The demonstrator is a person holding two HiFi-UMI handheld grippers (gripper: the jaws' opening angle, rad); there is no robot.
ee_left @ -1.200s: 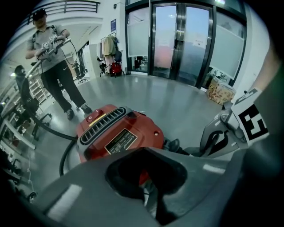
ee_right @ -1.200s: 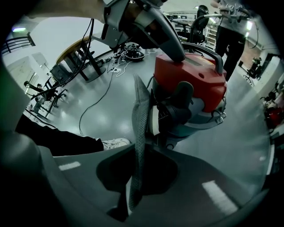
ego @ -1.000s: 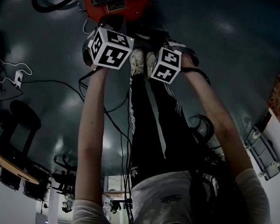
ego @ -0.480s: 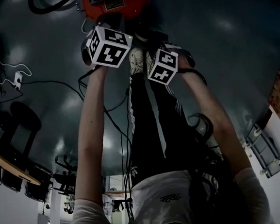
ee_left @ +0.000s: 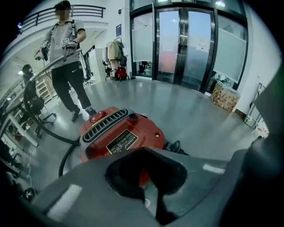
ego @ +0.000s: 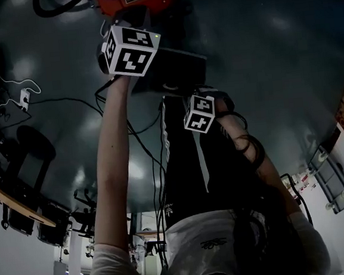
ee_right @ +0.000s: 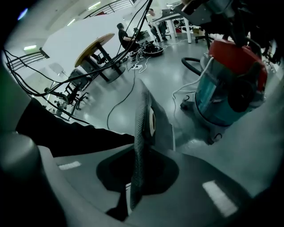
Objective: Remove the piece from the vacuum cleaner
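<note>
Since a second ago the right gripper (ee_right: 136, 175) draws back from the vacuum (ee_left: 119, 133) toward the person's body, and a flat dark piece (ego: 177, 72) comes with it, now clear of the red lid and held above the floor; no bench is in sight. I judge the removal all but done. Only the right gripper view shows the grip: its jaws are clamped on the piece, seen edge-on. Only the left gripper view shows the left gripper (ee_left: 148, 190) drawn together on nothing, facing the lid.
</note>
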